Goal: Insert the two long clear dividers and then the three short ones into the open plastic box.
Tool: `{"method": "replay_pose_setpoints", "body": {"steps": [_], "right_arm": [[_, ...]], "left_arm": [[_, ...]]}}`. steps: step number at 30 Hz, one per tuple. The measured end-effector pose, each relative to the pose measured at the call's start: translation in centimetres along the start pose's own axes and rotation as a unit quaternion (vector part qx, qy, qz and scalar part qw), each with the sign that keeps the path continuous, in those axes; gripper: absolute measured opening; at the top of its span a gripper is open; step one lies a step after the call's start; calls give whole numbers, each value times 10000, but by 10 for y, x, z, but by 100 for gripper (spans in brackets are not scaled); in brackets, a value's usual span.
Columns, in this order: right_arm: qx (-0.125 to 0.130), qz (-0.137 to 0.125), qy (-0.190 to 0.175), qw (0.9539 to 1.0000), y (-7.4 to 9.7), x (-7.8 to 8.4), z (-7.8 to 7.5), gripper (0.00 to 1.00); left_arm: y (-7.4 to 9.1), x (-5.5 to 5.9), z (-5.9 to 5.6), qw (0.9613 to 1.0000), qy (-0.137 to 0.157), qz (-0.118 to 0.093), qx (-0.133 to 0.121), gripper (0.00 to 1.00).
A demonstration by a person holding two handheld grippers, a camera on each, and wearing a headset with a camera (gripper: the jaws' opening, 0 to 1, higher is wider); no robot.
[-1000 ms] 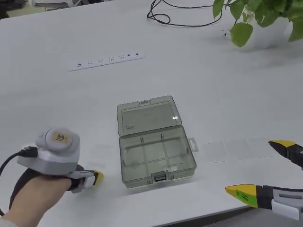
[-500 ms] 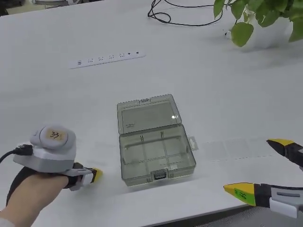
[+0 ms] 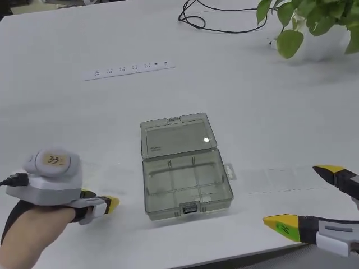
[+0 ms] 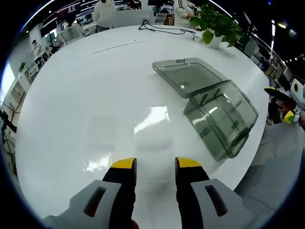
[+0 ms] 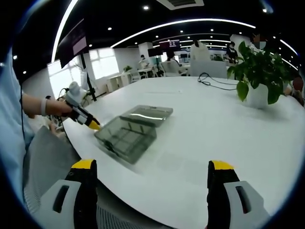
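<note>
White glossy bench (image 3: 67, 129). Centre of frame: open plastic box (image 3: 188, 182), smoky clear, lid (image 3: 176, 134) folded flat back on the bench. Just right of it: clear dividers (image 3: 280, 179) lying flat, faint. Left gripper view, mid-frame: more clear sheets (image 4: 151, 120), flat. Upper left: white power strip (image 3: 130, 69). Top: black cable (image 3: 192, 21). Upper right: potted plant (image 3: 290, 42).

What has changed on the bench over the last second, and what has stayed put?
The left gripper has drifted slightly left, away from the open plastic box; it holds nothing. The right gripper stays wide open and empty. The box and the clear dividers right of it lie untouched.
</note>
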State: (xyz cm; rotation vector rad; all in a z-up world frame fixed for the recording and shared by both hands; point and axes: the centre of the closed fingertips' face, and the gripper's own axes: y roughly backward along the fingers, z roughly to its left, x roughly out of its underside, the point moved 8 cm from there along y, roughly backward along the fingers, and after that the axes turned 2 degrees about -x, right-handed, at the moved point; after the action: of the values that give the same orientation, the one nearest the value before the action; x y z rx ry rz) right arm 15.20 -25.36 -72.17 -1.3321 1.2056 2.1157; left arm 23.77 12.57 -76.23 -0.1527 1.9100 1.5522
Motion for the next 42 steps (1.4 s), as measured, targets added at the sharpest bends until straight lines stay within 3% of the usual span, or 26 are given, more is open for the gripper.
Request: {"method": "replay_pose_setpoints", "body": {"steps": [8, 17, 24, 28, 36, 42], "right_arm": [[-44, -116, -114, 9999, -6, -12, -3, 93], [-112, -203, -134, 9996, -17, -26, -1, 87], [-197, -386, -283, 9987, -27, -45, 3, 81], [-301, -545, -390, 9973, -36, -60, 10, 76], [-588, -825, -825, 9914, -56, -78, 23, 62], [-879, -1067, -1428, 9801, -70, -88, 34, 53]], "left_arm": [[10, -14, -2, 9995, -14, -312, 59, 30], [27, -37, -11, 9966, -32, -808, 182, 30], [38, -58, -28, 9917, -175, -1228, 352, 30], [40, -66, -40, 9894, -227, -1346, 487, 30], [42, -78, -65, 9844, -403, -1544, 735, 30], [44, -86, -83, 9798, -461, -1710, 926, 30]]}}
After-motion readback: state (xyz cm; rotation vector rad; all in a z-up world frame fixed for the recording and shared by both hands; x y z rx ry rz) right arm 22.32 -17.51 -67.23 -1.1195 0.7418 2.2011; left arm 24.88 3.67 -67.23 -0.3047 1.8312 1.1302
